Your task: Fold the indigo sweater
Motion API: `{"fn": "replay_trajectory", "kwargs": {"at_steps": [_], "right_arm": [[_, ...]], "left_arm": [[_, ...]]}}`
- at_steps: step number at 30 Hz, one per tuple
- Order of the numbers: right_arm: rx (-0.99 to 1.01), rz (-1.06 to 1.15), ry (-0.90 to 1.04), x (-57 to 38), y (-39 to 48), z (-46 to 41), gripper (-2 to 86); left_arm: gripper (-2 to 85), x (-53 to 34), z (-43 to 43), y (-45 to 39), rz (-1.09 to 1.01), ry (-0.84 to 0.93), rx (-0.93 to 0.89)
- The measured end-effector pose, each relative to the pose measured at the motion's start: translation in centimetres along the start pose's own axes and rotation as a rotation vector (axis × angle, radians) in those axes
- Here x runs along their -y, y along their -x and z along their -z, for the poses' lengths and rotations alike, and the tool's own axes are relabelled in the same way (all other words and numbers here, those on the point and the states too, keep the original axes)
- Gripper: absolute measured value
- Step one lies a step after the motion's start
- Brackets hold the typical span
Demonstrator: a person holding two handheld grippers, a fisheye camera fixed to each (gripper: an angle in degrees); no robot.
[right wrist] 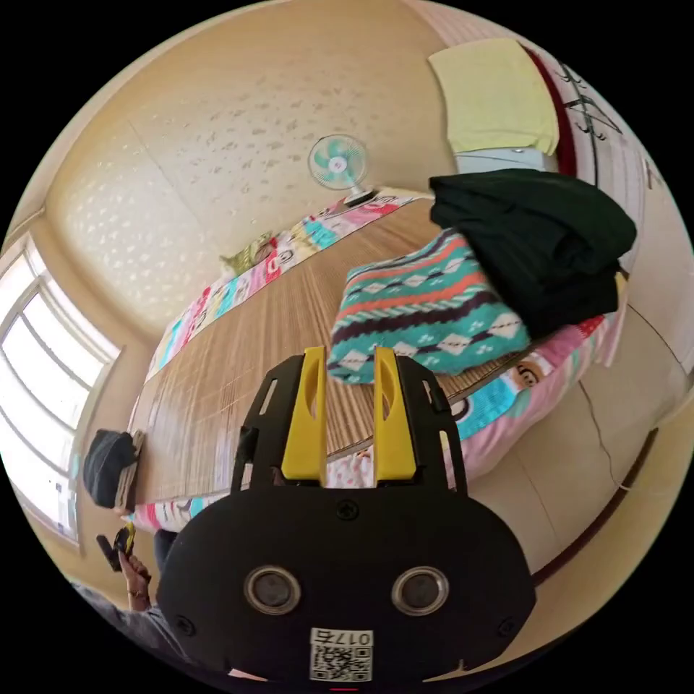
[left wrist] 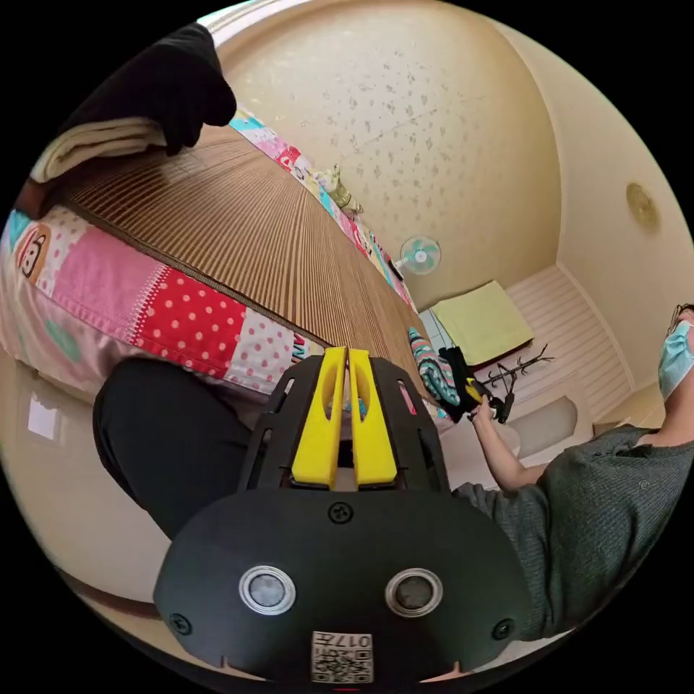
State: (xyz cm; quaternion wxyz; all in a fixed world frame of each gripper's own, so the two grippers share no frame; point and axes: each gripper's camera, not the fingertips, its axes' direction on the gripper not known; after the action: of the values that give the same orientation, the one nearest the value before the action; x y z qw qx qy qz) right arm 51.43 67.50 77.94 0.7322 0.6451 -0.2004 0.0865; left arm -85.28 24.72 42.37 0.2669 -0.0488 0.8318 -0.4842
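A dark folded garment point(right wrist: 535, 238) lies on a teal patterned knit point(right wrist: 426, 318) at the near corner of the bed in the right gripper view. My right gripper point(right wrist: 348, 354) hovers open just short of the knit, holding nothing. At the mat's other end, another dark garment point(left wrist: 166, 87) rests on a cream folded cloth point(left wrist: 94, 144). My left gripper point(left wrist: 347, 353) is shut and empty beside the bed's edge. The right gripper point(left wrist: 473, 394) also appears small in a hand near the patterned knit point(left wrist: 434, 369), and the left gripper point(right wrist: 121, 543) appears at the lower left.
A bamboo mat point(left wrist: 275, 238) covers the bed over a patchwork cover point(left wrist: 166, 311). A fan point(right wrist: 337, 163) stands by the wall, and a yellow-green cloth point(right wrist: 499, 94) lies on a low unit. The person's dark trouser leg point(left wrist: 166, 441) and grey-green top point(left wrist: 600, 520) are close to the bed.
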Motion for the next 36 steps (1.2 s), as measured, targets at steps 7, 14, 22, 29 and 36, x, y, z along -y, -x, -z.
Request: {"fn": "replay_trajectory", "kwargs": {"at_steps": [7,14,22,29,36], "right_arm": [[-0.065,-0.127,0.359,6.0,-5.9,-13.0,12.2],[0.289,-0.103,0.355,7.5,0.6,-13.5,2.9],[0.463,0.377,0.574,-4.8,17.0,-8.6,1.6],[0.367,-0.316,-0.069,1.9,-2.4,2.7,14.4],[0.655,-0.251,0.088,9.4,-3.7,0.2,4.7]], "left_arm": [[-1.0,0.2,-5.8,-0.1,0.008,0.087,-0.217],[-1.0,-2.3,-8.5,2.9,0.089,0.096,-0.231],[-1.0,-3.4,-13.1,3.8,0.088,0.182,-0.261],[-1.0,-3.9,-15.6,4.4,0.038,0.189,-0.256],[-1.0,-5.7,-22.7,4.0,0.005,0.290,-0.330]]}}
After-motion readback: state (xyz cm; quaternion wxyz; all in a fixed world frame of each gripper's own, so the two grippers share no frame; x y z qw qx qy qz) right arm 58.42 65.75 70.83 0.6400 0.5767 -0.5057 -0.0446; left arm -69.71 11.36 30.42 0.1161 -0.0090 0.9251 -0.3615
